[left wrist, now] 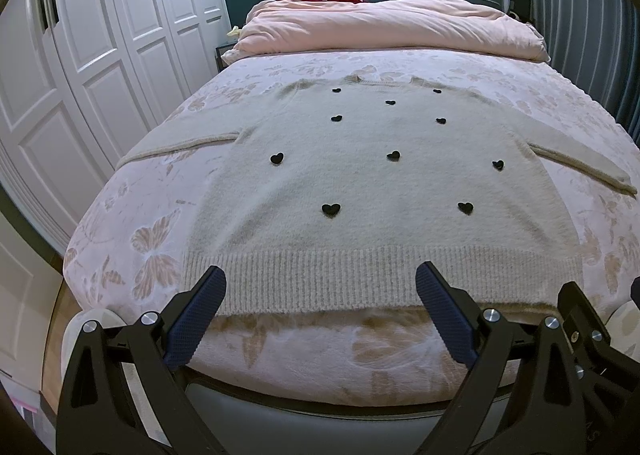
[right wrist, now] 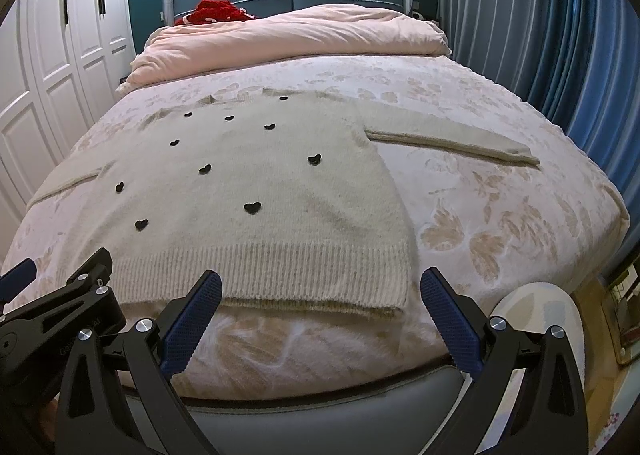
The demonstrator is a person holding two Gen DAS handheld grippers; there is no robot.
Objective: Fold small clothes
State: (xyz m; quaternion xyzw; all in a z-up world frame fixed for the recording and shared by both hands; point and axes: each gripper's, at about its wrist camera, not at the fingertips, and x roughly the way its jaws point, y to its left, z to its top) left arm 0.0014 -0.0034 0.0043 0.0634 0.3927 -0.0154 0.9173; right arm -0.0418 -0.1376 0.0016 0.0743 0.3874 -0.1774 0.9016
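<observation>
Soft, even indoor light with a cool bluish cast — no harsh glare, only faint shadow under the hem of the cream knitted sweater with black hearts (left wrist: 360,191). Both views stay sharp, yet the fisheye bends the white panelled wardrobe doors (left wrist: 80,67) and blue pleated curtains (right wrist: 560,35) — corners vignette black.

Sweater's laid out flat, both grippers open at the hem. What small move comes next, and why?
Probably bring the right gripper toward the right sleeve to fold it inward. The sweater lies flat with sleeves spread, and both the right and left gripper hold nothing.
</observation>
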